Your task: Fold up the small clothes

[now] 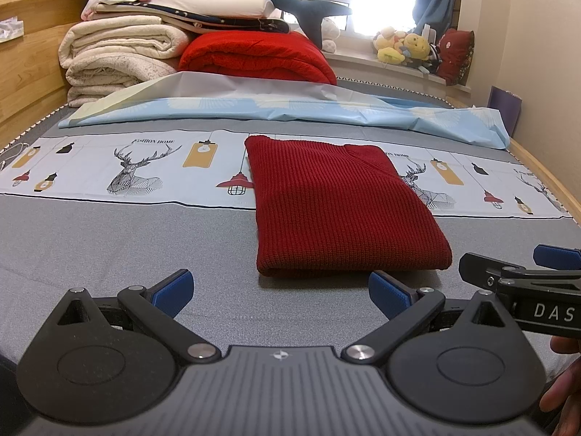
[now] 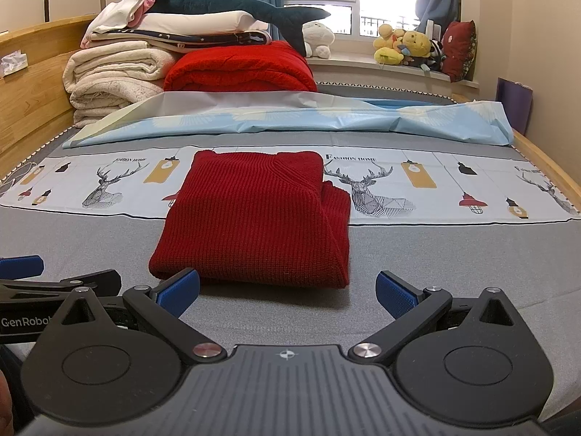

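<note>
Lying folded on the grey bed cover: one red knit sweater — soft, thick, likely limp when lifted; best pinched at the near corners. Ribbed weave, neat rectangle, sleeve edge bulging at its right side. Left gripper and right gripper — both spread wide, empty, just short of it.

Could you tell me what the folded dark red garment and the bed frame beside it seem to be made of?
The folded dark red garment looks like a chunky ribbed knit, probably wool or acrylic, matte; rows of stitches show. The light bed frame appears to be wood with a smooth finish; grain lines show.
</note>
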The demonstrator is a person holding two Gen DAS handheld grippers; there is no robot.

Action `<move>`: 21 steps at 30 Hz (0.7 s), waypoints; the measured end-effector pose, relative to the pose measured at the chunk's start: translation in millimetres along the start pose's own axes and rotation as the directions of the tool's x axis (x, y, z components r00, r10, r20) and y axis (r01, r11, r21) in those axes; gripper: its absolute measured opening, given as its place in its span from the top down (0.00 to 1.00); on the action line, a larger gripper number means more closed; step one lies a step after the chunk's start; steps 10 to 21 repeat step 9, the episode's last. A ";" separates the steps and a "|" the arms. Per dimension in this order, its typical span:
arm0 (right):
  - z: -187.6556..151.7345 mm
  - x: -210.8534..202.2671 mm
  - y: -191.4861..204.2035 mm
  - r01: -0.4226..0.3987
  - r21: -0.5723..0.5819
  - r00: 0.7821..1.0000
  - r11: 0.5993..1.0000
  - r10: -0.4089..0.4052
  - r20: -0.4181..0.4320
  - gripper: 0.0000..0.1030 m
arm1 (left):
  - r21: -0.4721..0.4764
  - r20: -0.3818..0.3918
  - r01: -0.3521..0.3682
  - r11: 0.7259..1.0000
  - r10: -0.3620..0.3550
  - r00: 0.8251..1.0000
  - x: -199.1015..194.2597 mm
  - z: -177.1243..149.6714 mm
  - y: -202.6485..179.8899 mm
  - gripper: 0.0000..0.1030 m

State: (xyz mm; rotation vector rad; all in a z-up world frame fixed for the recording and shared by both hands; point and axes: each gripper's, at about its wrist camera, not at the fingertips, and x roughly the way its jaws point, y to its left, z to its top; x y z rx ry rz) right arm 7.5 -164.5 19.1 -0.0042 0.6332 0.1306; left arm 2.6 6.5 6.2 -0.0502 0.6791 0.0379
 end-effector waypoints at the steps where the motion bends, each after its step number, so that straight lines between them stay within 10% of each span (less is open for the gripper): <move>1: -0.1 -0.1 0.4 0.000 -0.001 1.000 1.000 0.000 0.000 0.01 | -0.001 -0.001 0.000 1.000 0.000 1.000 0.0 -0.1 0.1 0.00; 21: -0.1 0.0 0.9 0.001 0.000 1.000 1.000 -0.001 0.000 0.01 | -0.004 -0.002 -0.001 1.000 0.001 1.000 0.6 -1.0 -0.8 0.00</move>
